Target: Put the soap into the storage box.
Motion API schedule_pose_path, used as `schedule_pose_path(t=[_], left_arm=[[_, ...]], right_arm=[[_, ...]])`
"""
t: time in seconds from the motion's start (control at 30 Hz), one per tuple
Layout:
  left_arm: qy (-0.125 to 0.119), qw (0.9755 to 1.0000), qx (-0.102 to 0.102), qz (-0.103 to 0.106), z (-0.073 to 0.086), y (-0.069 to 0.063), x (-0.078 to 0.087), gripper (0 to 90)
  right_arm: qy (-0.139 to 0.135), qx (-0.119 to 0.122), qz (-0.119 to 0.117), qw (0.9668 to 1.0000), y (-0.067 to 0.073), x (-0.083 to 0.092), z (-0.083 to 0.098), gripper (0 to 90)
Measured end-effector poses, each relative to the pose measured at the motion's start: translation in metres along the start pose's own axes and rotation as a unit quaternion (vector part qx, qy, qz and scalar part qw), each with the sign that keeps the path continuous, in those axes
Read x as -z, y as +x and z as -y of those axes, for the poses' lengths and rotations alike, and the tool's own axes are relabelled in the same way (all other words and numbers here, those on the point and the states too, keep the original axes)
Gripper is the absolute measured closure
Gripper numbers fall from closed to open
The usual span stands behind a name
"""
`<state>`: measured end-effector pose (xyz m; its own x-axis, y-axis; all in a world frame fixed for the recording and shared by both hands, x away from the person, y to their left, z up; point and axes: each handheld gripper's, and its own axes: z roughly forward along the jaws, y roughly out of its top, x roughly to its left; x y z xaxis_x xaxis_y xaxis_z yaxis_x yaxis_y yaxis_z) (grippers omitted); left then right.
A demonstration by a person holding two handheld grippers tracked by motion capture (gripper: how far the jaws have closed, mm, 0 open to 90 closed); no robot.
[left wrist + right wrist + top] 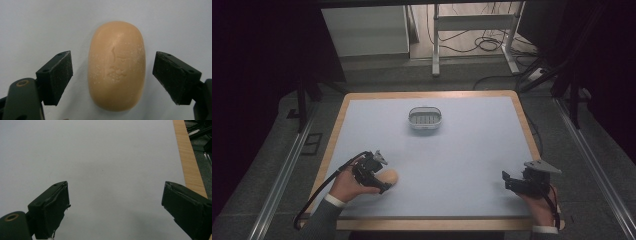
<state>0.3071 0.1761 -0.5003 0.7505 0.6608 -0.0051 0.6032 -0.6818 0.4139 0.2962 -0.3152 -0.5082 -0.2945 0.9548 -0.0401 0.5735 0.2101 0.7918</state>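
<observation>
Soap (116, 65), judged hard and slippery, lies between the wide-apart jaws of the left hand-held gripper (112, 77), best gripped across its long flanks.

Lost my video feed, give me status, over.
Left gripper open, straddling soap bar, not touching. Right gripper open over bare table. Basket far off; nothing in the way.

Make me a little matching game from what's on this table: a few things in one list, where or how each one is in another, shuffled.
Things:
1. soap bar
2. basket
3. left hand-held gripper
4. right hand-held gripper

Places or states:
A. far middle of the table, standing alone
B. open over bare table, near the right wooden edge
C. lying flat between two black jaws, untouched
D. open, one jaw on each side of the soap bar

Pairs: 1-C, 2-A, 3-D, 4-B
</observation>
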Motion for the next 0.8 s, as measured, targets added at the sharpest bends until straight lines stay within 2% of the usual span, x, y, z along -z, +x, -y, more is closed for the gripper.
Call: schedule_pose_path(t=[0.27, 0.37, 0.6, 0.73, 0.8], left_arm=[[0.004, 1.0, 0.001, 0.002, 0.0005, -0.0035, -0.0054, 19.3], [0.014, 0.9999, -0.004, 0.003, 0.0001, -0.0037, -0.0073, 20.3], [0.023, 0.9997, -0.002, -0.001, 0.001, -0.004, -0.0105, 25.9], [0.021, 0.9998, -0.003, -0.003, 0.0016, -0.0036, -0.0115, 31.9], [0.021, 0.9998, -0.003, -0.003, 0.0017, -0.0037, -0.0117, 32.1]], right_arm=[[0.0, 0.001, 0.001, 1.0, 0.0002, 0.0, -0.0001, 7.5], [0.001, 0.001, 0.002, 1.0, 0.0001, 0.0, 0.0, 7.5], [0.002, 0.001, 0.002, 1.0, 0.0, -0.0002, 0.0002, 7.5], [0.003, 0.001, 0.003, 1.0, 0.0004, -0.0006, 0.0002, 7.4], [0.003, 0.001, 0.003, 1.0, 0.0003, -0.0006, 0.0002, 7.5]])
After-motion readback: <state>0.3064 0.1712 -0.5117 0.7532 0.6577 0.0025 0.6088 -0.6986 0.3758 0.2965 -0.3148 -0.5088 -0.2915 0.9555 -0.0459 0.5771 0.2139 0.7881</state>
